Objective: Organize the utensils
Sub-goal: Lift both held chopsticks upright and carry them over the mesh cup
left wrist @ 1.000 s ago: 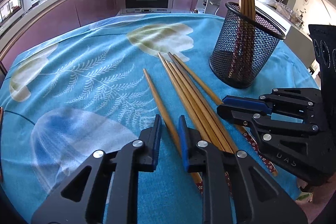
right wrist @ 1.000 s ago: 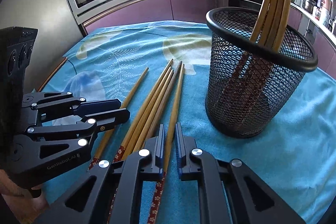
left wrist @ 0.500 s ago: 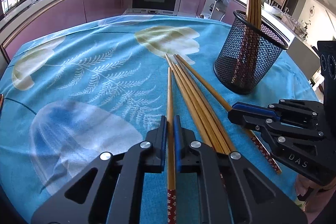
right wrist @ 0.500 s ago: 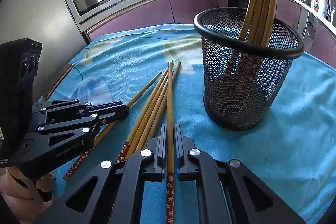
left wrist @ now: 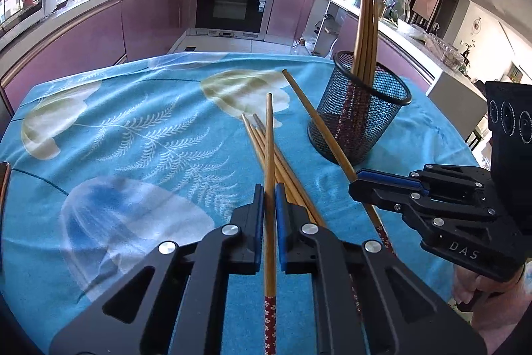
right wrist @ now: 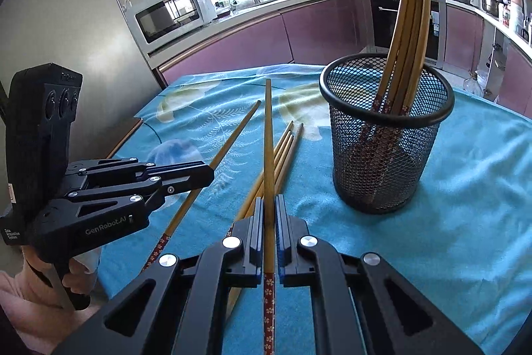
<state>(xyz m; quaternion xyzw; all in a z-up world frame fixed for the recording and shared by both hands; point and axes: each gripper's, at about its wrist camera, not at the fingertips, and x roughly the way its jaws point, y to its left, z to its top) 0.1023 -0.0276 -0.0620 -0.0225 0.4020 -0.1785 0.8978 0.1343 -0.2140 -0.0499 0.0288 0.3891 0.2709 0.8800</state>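
Both wooden chopsticks (left wrist: 270,155) now lifted.

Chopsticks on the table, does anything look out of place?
Yes: loose chopsticks lie on the tablecloth rather than standing in the mesh cup. Each hand-held gripper, left and right, holds another.
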